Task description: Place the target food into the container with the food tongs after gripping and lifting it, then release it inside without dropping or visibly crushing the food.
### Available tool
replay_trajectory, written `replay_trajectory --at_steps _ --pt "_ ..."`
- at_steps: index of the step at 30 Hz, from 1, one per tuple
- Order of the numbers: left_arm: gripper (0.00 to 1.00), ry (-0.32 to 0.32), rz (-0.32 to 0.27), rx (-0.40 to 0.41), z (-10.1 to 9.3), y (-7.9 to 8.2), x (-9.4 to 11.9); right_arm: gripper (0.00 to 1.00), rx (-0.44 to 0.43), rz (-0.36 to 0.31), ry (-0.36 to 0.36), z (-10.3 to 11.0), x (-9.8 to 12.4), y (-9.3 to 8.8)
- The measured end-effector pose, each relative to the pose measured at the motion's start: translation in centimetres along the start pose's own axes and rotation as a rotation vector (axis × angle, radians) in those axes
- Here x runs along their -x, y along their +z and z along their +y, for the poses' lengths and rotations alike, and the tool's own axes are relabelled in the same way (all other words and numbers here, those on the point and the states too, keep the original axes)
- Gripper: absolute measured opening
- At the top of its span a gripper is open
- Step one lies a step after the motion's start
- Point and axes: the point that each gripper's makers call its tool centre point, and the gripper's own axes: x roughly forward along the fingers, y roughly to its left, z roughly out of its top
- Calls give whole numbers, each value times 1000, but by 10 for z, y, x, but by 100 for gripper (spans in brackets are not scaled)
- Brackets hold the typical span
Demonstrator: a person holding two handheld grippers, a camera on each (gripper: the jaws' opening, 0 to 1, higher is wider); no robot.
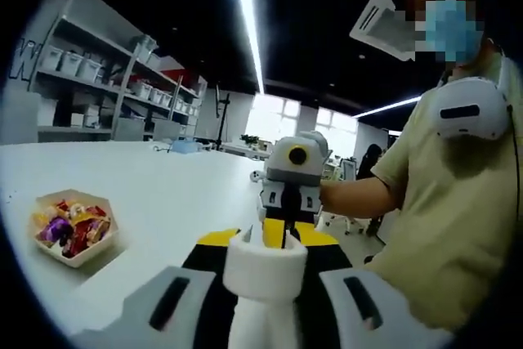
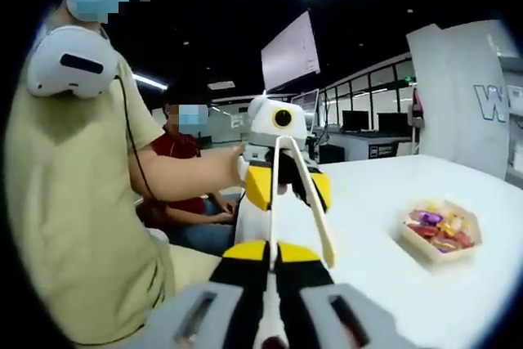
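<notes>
Up close in the left gripper view, the left gripper (image 1: 265,271) has its jaws closed around a white plastic cylinder (image 1: 265,266), apparently the butt of the white food tongs. Over in the right gripper view, the right gripper (image 2: 274,263) has its jaws clamped on those white food tongs (image 2: 304,194), whose two arms splay open and hold nothing. Further out on the white table (image 1: 163,194), the cream hexagonal container (image 1: 73,229) sits loaded with the target food, bright wrapped candies (image 1: 72,226), well apart from the tongs. Behind, a person in a pale yellow shirt (image 2: 73,202) grips both tools.
</notes>
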Motion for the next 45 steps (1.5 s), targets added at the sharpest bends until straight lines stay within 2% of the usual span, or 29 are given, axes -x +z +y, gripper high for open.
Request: replay_trajectory --at_steps 8,17,22,34,45 --pt "24 7 -3 -3 2 -1 1 0 16 8 -4 0 -4 1" --pt "30 64 36 -45 10 -6 5 0 33 37 -28 -4 -4 -3" --pt "32 112 58 -65 18 -7 11 0 40 48 -48 -8 -1 -4" --pt "34 221 119 -120 34 -11 29 0 72 134 -89 -21 3 -14" --pt "33 288 159 -168 41 -8 45 0 90 186 -110 -27 7 -20"
